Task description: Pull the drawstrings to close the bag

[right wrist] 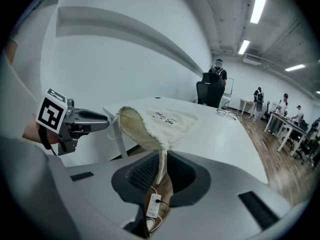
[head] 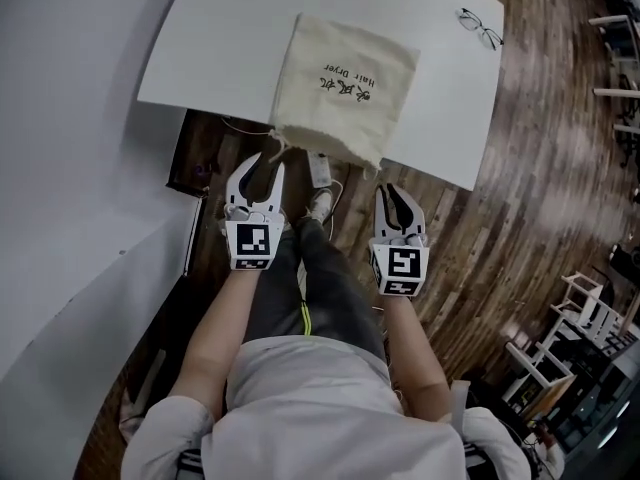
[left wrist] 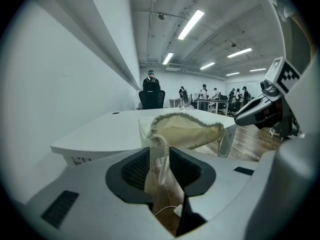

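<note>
I had both grippers just off the near edge of the white table point(head: 215, 53). The beige drawstring bag point(head: 345, 88) lay flat ahead of them, its mouth overhanging that edge. The left gripper point(head: 262, 164) stood with its jaws apart, and the left drawstring point(left wrist: 161, 159) hung loose between them, unpinched. The right gripper point(head: 398, 204) was clamped on the right drawstring point(right wrist: 161, 166), which ran taut up to the bag's puckered corner. A pair of glasses point(head: 480, 28) lay well beyond the right gripper.
</note>
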Available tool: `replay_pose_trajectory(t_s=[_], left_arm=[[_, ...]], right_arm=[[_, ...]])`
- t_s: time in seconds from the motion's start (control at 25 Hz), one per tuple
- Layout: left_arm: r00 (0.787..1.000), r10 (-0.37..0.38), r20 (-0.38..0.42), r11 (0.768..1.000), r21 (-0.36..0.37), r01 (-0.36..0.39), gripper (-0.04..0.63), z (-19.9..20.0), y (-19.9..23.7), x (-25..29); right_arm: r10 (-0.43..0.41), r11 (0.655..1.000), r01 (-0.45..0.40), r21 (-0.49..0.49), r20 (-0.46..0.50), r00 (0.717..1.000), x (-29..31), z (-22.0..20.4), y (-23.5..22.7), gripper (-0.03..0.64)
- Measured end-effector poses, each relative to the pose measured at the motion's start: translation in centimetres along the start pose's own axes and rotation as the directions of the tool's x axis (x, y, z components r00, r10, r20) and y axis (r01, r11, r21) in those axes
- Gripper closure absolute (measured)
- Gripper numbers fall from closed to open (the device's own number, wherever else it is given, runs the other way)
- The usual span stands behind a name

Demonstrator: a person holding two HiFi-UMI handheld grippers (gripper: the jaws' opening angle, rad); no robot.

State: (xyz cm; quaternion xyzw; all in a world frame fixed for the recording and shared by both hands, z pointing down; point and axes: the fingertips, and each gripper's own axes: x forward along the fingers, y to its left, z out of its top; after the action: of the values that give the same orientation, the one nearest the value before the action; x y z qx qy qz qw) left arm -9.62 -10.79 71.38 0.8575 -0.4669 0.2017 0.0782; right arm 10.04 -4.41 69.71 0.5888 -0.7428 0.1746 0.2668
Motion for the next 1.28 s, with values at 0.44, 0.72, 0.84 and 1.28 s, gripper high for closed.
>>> replay_pose_trajectory(t_s=[0.44,0.72,0.84,1.28], left_arm=[[0.999,0.039,0.012,0.999,-0.014,-0.038,0.474,-4.0,0.4,3.5],[0.997,0.064,0.041,0.997,-0.042,-0.062,0.476,-4.3,0.6,5.1],[0.995,0.085,0.049,0.995,-0.064,-0.082,0.483,-4.4,0.9,5.4],[0.988,0.137,0.068,0.981,-0.146,-0.126,0.548,-5.4,2.5,7.1]], right_arm=[[-0.045,0.991,0.049,0.125,-0.033,0.998,5.0,-5.5,0.8,0.456],[-0.173,0.964,0.179,0.196,-0.05,0.984,7.7,-7.6,-1.7,0.456],[-0.212,0.953,0.214,0.214,-0.029,0.977,8.2,-7.5,-2.4,0.46],[-0.314,0.915,0.314,0.255,-0.043,0.948,8.7,-10.0,-6.3,0.546]])
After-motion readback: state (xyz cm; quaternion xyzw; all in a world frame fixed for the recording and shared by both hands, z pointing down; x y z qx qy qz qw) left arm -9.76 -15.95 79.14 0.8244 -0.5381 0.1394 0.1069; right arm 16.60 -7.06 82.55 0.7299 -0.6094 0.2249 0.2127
